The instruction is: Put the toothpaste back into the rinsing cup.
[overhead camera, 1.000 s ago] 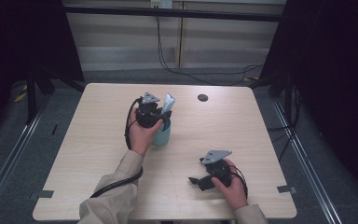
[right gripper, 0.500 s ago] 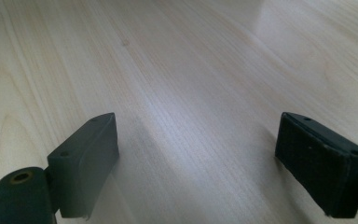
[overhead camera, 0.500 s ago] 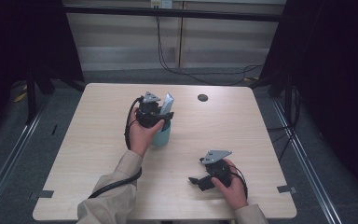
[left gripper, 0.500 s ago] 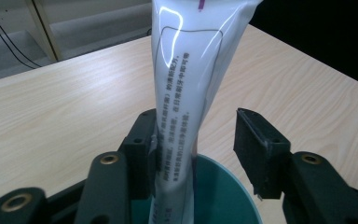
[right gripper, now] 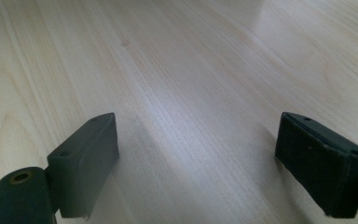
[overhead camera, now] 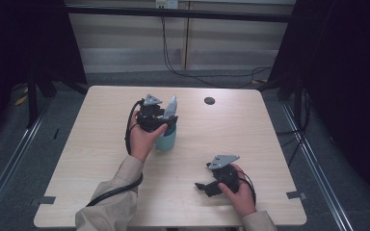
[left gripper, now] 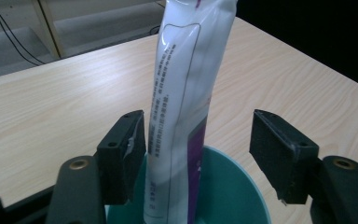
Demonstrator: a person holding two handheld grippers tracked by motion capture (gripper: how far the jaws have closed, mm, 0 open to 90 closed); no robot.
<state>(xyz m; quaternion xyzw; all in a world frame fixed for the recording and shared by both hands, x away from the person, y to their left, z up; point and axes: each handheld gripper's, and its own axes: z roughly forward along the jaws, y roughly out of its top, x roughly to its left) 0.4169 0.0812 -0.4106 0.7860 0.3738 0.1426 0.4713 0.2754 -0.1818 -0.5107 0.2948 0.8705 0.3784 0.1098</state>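
Presently the tube (left gripper: 182, 93) is seen standing upright in the teal cup (left gripper: 233, 196) at centre left of the high view, where the left gripper (overhead camera: 160, 117) has just been opening; its jaws flank the tube with one pad still touching, judged a release after placing. At lower right the right gripper (overhead camera: 211, 185) is rested spread and empty on the pale wood worktop (overhead camera: 270, 144). Dark curtains and trailing cables are noted behind.

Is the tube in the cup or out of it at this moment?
In. The tube stands nearly upright with its lower end inside the teal cup, between the jaws of the left hand-held gripper, which have just been opening.
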